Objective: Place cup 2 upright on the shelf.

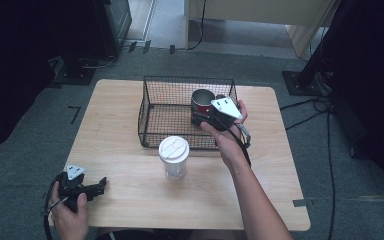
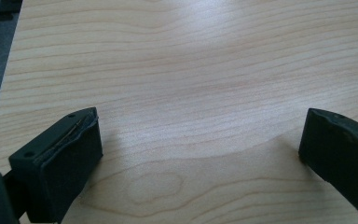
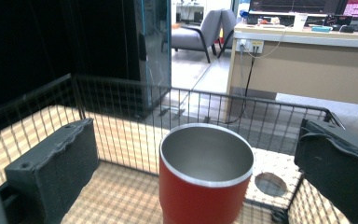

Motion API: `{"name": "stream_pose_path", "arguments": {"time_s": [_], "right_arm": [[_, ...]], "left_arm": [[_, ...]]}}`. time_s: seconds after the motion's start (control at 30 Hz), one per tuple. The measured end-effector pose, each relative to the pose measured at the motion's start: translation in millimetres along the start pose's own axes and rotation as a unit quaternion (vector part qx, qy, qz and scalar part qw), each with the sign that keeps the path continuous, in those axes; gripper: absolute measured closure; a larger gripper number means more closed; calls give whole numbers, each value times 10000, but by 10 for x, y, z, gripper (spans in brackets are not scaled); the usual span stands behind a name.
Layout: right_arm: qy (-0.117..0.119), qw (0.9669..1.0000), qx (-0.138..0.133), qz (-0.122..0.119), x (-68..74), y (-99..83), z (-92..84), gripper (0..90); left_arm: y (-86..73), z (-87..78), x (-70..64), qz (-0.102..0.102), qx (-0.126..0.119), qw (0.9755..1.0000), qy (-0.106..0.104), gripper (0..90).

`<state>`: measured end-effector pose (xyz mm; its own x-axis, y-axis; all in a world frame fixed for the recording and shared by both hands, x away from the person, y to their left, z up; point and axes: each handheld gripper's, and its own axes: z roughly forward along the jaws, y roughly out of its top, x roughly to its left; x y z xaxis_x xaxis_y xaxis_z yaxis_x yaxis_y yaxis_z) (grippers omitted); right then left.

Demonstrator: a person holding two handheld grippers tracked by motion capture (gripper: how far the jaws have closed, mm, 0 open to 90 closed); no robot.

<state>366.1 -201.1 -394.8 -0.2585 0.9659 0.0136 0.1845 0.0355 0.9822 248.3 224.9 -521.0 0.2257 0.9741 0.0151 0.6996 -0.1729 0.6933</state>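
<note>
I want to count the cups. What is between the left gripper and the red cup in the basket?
In the high view, a clear cup with a white lid stands between the left gripper and the red cup, outside the basket.

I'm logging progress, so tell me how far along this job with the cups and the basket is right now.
Done, it seems: the red cup stands upright inside the wire basket. In hand: the right claw is at that cup, its jaws open on either side and not touching it. Left: the lidded clear cup stands on the table in front of the basket, probably next. The left claw rests open over bare wood.
</note>
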Motion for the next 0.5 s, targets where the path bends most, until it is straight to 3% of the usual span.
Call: {"name": "stream_pose_path", "arguments": {"time_s": [0.23, 0.37, 0.5], "right_arm": [[89, 10000, 33, -8, 20, -92, -208, 0], [51, 9998, 72, -195, 27, -173, -337, 0], [85, 9997, 74, -212, 10, -233, -467, 0]], "left_arm": [[0, 0, 0, -2, -2, 10000, 1, 0], [0, 0, 0, -3, -2, 10000, 1, 0], [0, 1, 0, -3, -5, 10000, 1, 0]]}}
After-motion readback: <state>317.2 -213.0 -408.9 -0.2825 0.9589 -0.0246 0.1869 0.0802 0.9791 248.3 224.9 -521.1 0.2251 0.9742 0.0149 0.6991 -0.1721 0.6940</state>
